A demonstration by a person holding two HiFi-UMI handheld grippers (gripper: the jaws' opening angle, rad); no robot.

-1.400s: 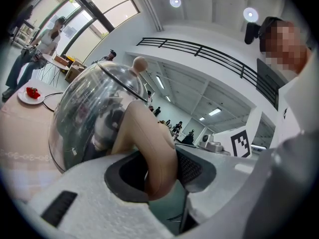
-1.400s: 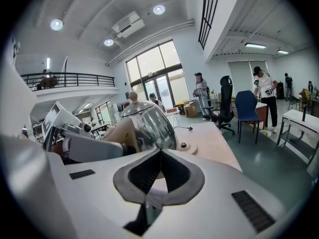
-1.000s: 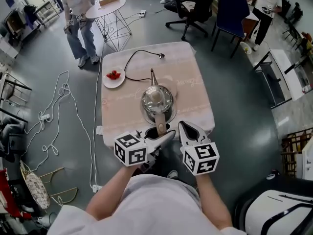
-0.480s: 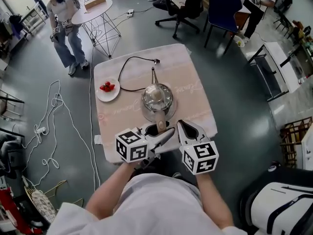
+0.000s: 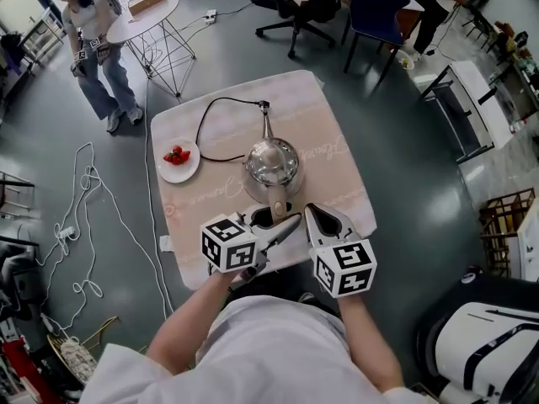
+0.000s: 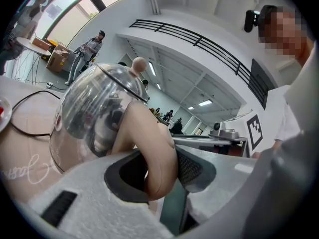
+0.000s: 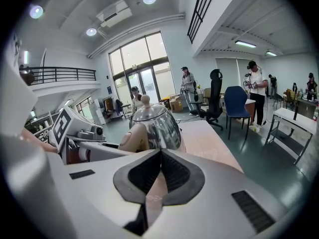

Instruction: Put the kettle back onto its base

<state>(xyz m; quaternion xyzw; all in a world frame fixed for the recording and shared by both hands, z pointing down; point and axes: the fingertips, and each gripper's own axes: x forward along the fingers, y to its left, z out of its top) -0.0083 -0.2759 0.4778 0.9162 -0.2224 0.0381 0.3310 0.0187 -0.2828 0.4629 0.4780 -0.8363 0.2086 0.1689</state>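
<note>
A shiny steel kettle [image 5: 271,163] with a beige handle [image 5: 277,209] and a thin spout stands over the middle of the pink-clothed table [image 5: 337,116]. The left gripper [image 5: 274,221] is shut on that handle [image 6: 155,148], with a pad on each side. The kettle's body [image 6: 92,118] fills the left gripper view. My right gripper [image 5: 314,215] hangs just right of the handle, shut and empty, with the kettle [image 7: 154,126] ahead of it. A black cord [image 5: 210,146] runs from a plug [image 5: 264,103] to under the kettle. The base is hidden beneath it.
A white plate of red fruit [image 5: 177,158] lies at the table's left. A person [image 5: 93,49] stands by a round wire table [image 5: 143,15] at the far left. Office chairs [image 5: 320,7] are beyond the table, and white cables [image 5: 93,225] lie on the floor at left.
Both grippers and the kettle have moved farther in over the table, away from its near edge, and sunk slightly. The left grip on the handle is unchanged.
</note>
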